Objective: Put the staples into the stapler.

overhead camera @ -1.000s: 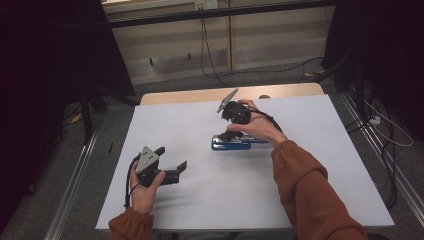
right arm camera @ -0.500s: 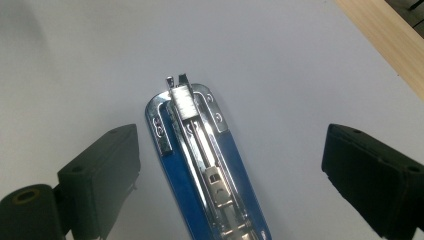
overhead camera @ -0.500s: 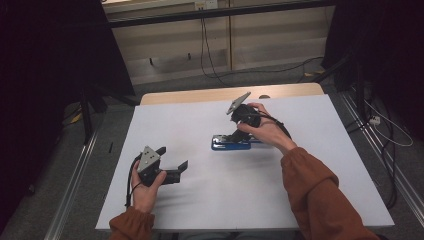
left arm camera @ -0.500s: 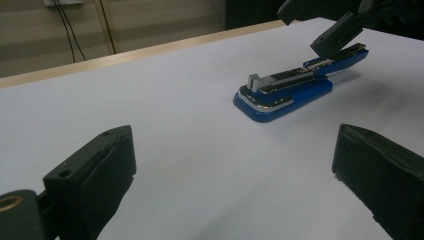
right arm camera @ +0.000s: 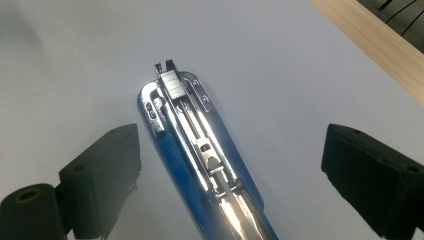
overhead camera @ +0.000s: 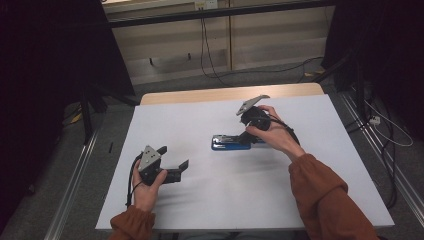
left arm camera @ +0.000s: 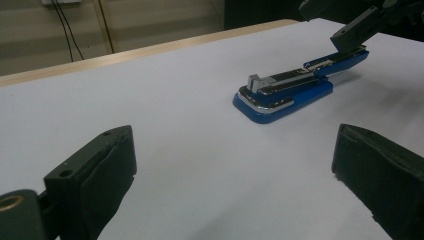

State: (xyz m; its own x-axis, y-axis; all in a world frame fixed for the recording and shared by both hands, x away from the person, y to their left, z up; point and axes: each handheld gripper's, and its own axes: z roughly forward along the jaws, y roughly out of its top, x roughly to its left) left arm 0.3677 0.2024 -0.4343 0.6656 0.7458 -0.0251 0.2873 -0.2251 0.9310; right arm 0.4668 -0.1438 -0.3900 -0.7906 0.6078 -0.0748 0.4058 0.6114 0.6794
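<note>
A blue stapler (overhead camera: 227, 142) lies flat near the middle of the white table (overhead camera: 210, 200). Its shiny metal staple channel (right arm camera: 200, 145) faces up, uncovered. In the left gripper view the stapler's (left arm camera: 285, 90) blue rear part is tilted up. My right gripper (overhead camera: 246, 134) hangs over that rear end, open, with its jaws wide apart on either side of the stapler (right arm camera: 230, 160). One of its jaws sits against the raised rear. My left gripper (overhead camera: 173, 157) rests at the table's front left, open and holding nothing, and points at the stapler (left arm camera: 235, 150).
A bare wooden strip (overhead camera: 225, 93) runs along the table's far edge. Beyond it, cables (overhead camera: 210, 55) hang down to the floor. Metal rails (overhead camera: 75, 175) flank the table on both sides.
My right gripper has drawn back to the right along the stapler, from its middle toward its rear end. The stapler and my left gripper have stayed where they were.
</note>
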